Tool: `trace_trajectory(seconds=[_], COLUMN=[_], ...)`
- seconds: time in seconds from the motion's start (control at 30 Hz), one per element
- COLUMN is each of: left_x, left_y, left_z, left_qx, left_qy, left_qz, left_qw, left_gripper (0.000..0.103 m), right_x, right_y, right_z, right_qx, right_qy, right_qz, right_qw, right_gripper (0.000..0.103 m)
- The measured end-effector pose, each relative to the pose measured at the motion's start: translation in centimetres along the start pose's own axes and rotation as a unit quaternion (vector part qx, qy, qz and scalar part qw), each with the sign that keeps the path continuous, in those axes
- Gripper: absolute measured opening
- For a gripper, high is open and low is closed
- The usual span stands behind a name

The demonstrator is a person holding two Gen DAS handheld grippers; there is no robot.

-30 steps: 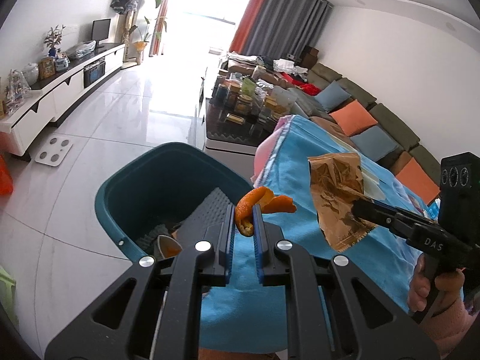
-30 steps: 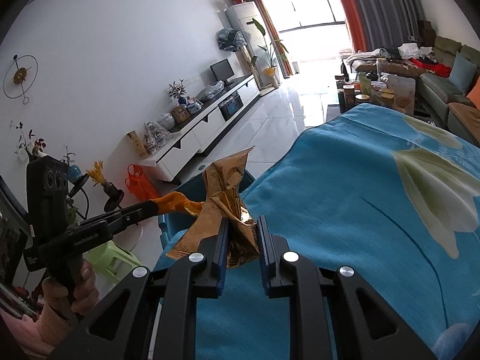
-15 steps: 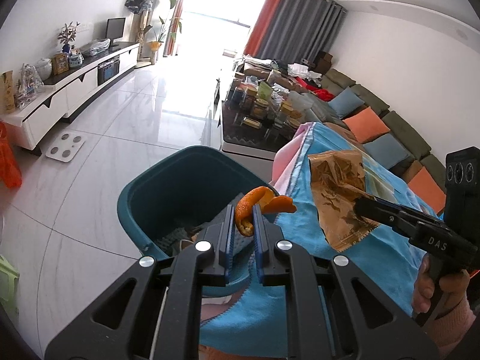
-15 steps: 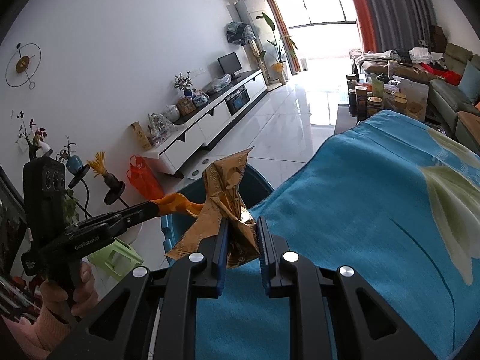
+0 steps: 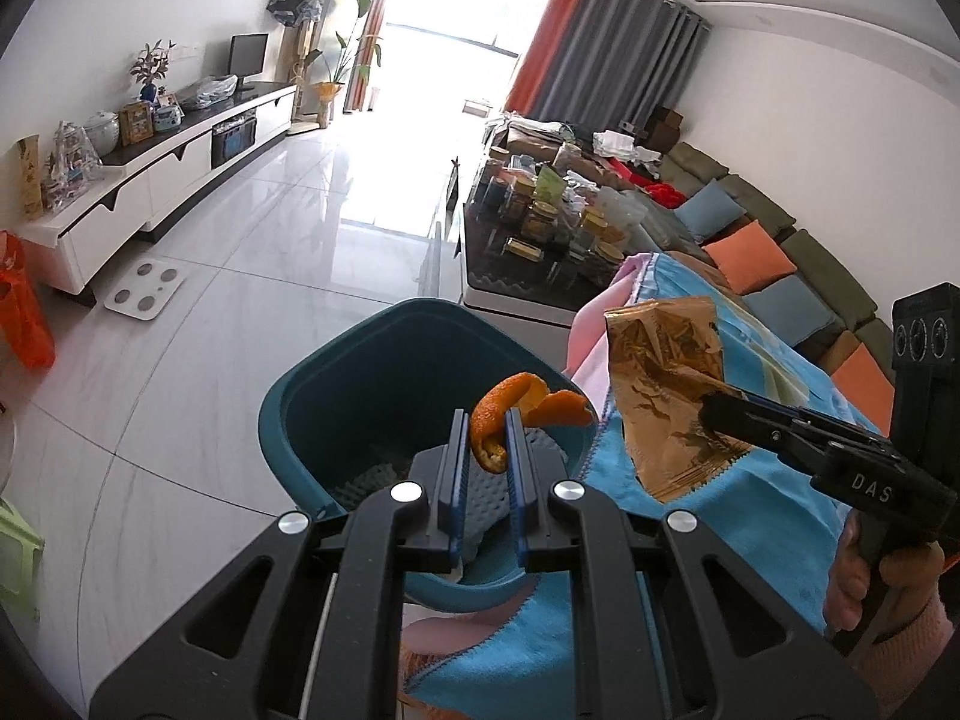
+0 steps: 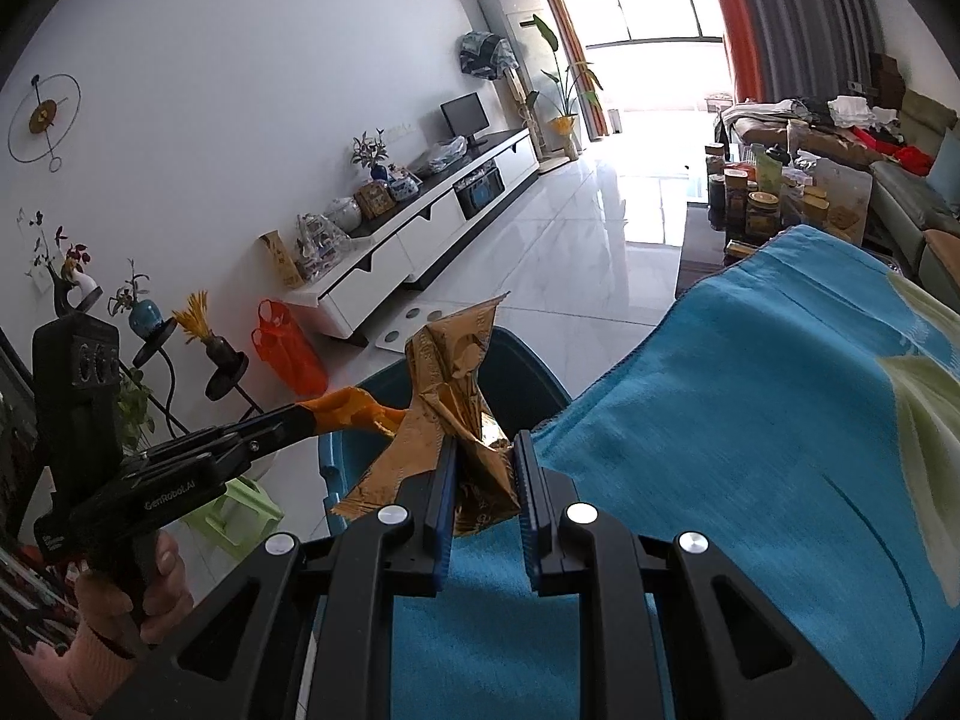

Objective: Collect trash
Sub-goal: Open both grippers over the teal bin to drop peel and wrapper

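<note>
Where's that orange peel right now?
The orange peel is pinched in the left tool, held over the teal bin, left of the brown wrapper.

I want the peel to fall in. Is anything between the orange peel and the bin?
Nothing visible. The left gripper holds the orange peel over the teal bin's open mouth, with only air below it.

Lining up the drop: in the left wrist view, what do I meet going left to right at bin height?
Orange bag → teal bin → orange peel → gold wrapper → right hand-held gripper.
</note>
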State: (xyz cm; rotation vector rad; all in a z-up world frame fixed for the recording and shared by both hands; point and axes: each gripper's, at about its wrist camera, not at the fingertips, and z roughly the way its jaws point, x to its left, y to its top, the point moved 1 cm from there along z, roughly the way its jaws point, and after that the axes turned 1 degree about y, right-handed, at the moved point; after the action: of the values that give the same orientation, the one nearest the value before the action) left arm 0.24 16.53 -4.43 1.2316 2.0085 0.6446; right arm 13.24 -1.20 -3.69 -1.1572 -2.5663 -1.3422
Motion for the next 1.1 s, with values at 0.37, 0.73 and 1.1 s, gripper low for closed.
trace_trajectory(seconds=[0.37,0.73,1.1], left_x=[0.0,0.1,0.5], left_y=[0.2,0.2,0.4], left_z=[0.6,1.5,3.1], left_qx=[0.002,0.007,0.015], left_qy=[0.009,0.020,0.036], left_qz=[0.000,-0.005,-0.008], left_qw=[1.0000,0.9998,0.9992], left_gripper=[0.012,0.012,0.012], right_x=[1.0,1.0,0.9], right_y=[0.7,1.2,1.5], right_z=[1.2,2.5,4.2], right_qx=[0.010,0.020,0.038], right_qy=[-0.003,-0.005,-0.013], right_qz=[-0.007,-0.006,-0.006], right_qw=[1.000,1.000,0.999], right_gripper=[0.017,0.017,0.017])
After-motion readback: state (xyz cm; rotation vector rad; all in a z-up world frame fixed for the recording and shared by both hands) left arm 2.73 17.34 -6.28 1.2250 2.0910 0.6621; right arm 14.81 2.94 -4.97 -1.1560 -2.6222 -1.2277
